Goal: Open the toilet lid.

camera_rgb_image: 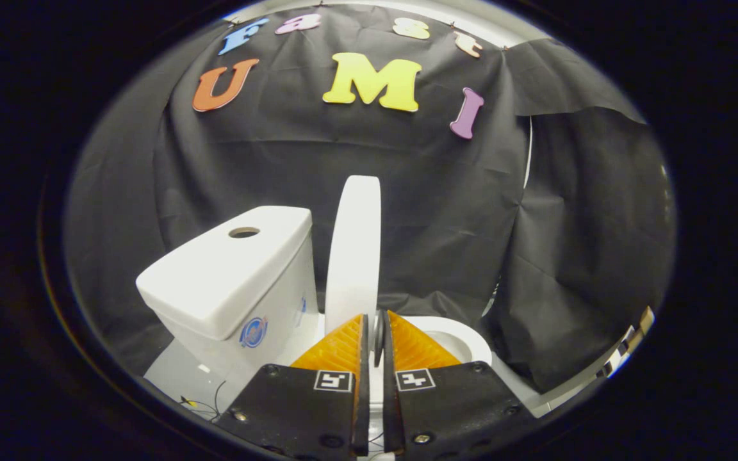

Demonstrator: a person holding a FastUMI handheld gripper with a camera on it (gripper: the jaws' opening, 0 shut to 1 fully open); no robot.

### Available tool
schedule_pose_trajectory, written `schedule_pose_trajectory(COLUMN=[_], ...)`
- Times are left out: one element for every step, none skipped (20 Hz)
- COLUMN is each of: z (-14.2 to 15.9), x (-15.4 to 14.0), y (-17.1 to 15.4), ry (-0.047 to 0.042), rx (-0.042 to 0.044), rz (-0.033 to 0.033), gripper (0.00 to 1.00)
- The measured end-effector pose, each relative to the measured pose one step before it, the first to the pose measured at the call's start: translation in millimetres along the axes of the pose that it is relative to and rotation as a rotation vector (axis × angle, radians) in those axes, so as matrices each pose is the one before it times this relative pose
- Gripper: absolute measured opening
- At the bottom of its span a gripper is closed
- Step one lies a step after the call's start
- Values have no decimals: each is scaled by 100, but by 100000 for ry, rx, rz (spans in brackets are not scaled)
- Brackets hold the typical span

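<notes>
One white toilet is seen from the gripper's own camera, set on a white base against a black cloth wall (407,211). The toilet lid (354,256) is raised and stands upright, edge-on to the camera, rising just ahead of the fingertips and a little to their left. The gripper (374,320) is shown with its two fingers brought close together, with just a narrow gap left between them. A thin grey edge is seen within that gap at the tips; it cannot be told whether the fingers press on it.

One cistern (234,275) is seen to the left of the lid, closed by its own flat top. One round hole (244,232) is set in that top; nothing can be seen inside it. One round blue sticker (253,333) is stuck on the cistern's front face, and a second smaller mark is glimpsed nearer the lid; neither can be read.

To the right of the fingers, part of the open bowl's rim (465,339) is shown, curving away from the lid. What lies inside the bowl is hidden by the fingers.

Two square black-and-white tracking markers (333,381) are fixed on the gripper body, one on each finger mount. Thin wires (205,402) are seen on the white base beside the cistern.
</notes>
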State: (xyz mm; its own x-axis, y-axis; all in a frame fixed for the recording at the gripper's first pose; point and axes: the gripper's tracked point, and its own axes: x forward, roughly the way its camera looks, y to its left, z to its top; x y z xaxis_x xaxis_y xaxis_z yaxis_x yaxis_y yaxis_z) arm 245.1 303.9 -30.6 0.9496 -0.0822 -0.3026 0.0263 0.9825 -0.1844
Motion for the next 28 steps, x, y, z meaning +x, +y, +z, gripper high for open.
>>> schedule_pose_trajectory(z=[62,-73,-73,-1,-128,87,184,348,674,1004,1328,1236,1238,766,924,993,755,803,689,341,423,322,364,271,115,32,-278,-372], x=[-29,-71,142,-82,-133,-155,-47,-504,-502,-674,-735,-351,-916,-673,-605,-1057,-881,-654,-921,-610,-799,-521,-545,-477,-469,-365,-235,-212], y=[665,714,913,622,632,499,515,286,78,-197,63,-124,72,139,-82,-180,-493,-637,-975,-952,-1436,-1395,-1469,-1561,-1829,-1906,-1918,-1692], ry=[254,561,1322,1040,1055,247,-140,-1905,-2703,-4760,-5091,-4485,-4676,-3196,-3117,-2198,-2729,-2070,-2205,-1417,-1370,-1351,-1201,-1053,-1712,-668,63,597], rx=[-1014,-1540,-1304,-1179,-1057,-327,335,699,78,-338,-409,-759,-501,-115,763,776,1184,1093,1844,1956,2577,2032,1476,967,586,-171,-855,-639], rz=[109,466,1097,1370,2181,2510,3312,2830,1519,442,1620,536,2255,2084,2237,1077,966,252,-70,-315,-235,-320,-847,-978,-1265,-2052,-2639,-2323], gripper=[12,12,12,13,13,14,16,27,38,48,54,54,65,76,87,99,99,99,99,99,99,99,99,100,100,100,100,100])
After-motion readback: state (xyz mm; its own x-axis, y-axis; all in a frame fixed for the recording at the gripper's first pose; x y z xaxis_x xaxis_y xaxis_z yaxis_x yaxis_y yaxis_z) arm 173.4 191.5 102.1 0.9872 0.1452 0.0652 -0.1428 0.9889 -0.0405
